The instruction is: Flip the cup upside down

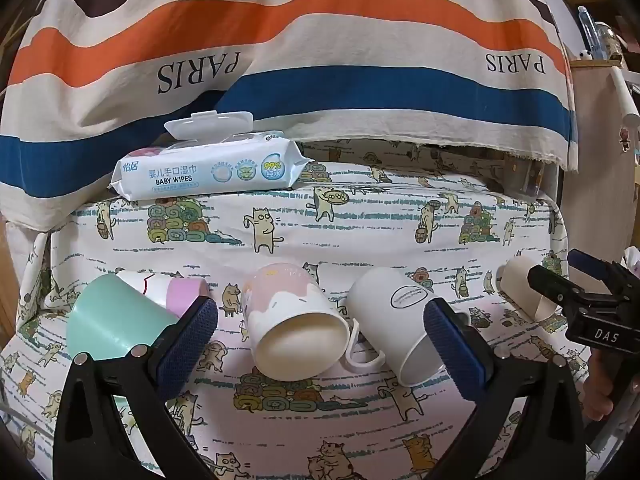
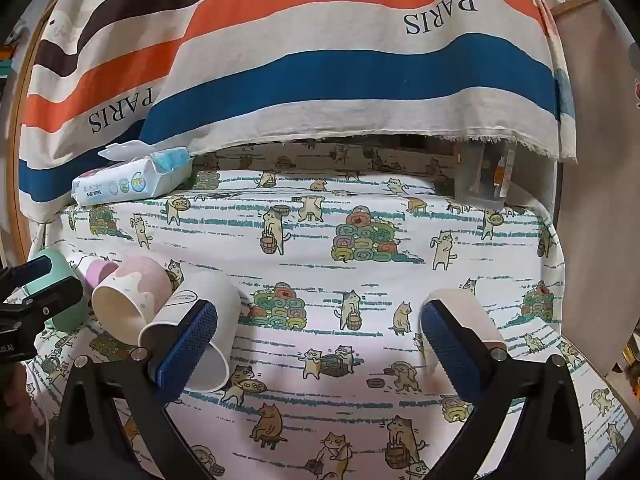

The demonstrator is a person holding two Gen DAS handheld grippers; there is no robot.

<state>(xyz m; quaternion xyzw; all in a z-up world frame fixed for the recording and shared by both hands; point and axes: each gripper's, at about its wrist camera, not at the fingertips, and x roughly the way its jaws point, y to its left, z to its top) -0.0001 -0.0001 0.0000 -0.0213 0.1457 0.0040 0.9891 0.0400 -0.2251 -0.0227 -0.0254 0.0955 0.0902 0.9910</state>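
Several cups lie on their sides on the cat-print cloth. In the left wrist view a pink-and-white mug (image 1: 296,320) lies between my open left gripper's (image 1: 320,344) fingers, mouth toward me. A white cup (image 1: 394,320) lies to its right, a mint cup (image 1: 108,320) and a small pink-and-white cup (image 1: 172,288) to its left. My right gripper (image 2: 320,344) is open and empty over bare cloth. The white cup (image 2: 200,320) lies behind its left finger, a cream cup (image 2: 466,316) behind its right finger. The right gripper also shows in the left wrist view (image 1: 560,280).
A pack of baby wipes (image 1: 208,168) lies at the back left under a striped hanging cloth (image 1: 320,60). A clear plastic container (image 2: 484,176) stands at the back right. The table edge drops off on the right beside a wooden panel (image 2: 592,160).
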